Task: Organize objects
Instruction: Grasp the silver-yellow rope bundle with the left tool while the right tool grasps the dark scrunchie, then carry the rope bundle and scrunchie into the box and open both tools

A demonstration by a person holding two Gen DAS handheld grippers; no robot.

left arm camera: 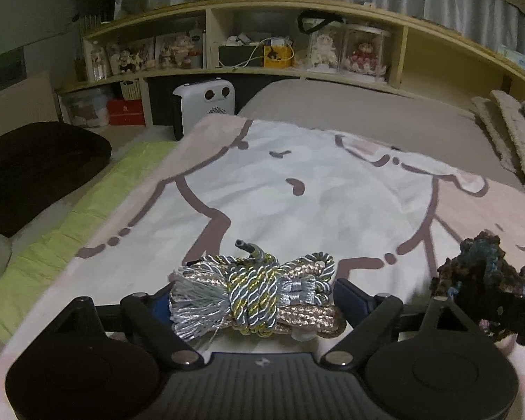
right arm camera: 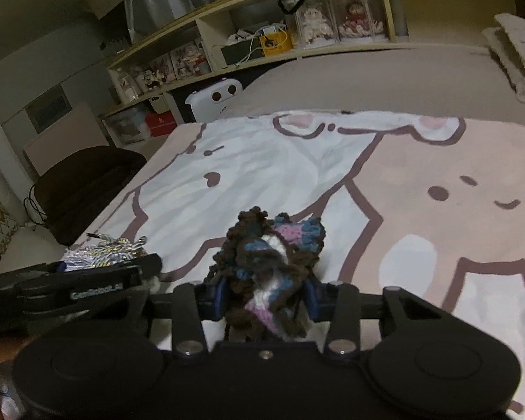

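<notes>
My left gripper (left arm camera: 252,301) is shut on a bundle of silver, gold and beige cord (left arm camera: 252,297) with a grey tassel, held just above the cartoon-print blanket (left arm camera: 297,189). My right gripper (right arm camera: 266,297) is shut on a crocheted yarn piece (right arm camera: 269,255) in brown, blue, pink and white. In the left wrist view the yarn piece (left arm camera: 486,269) shows at the right edge. In the right wrist view the cord bundle (right arm camera: 105,248) and the left gripper (right arm camera: 87,280) sit at the left. The two grippers are side by side over the near end of the blanket.
The blanket lies on a grey bed (left arm camera: 367,105). A wooden shelf unit (left arm camera: 248,35) with dolls and boxes runs along the back. A white heater (left arm camera: 203,105) stands by the bed. A dark cushion (left arm camera: 35,168) and green cloth (left arm camera: 73,217) lie at the left. Folded towels (left arm camera: 507,133) lie at the right.
</notes>
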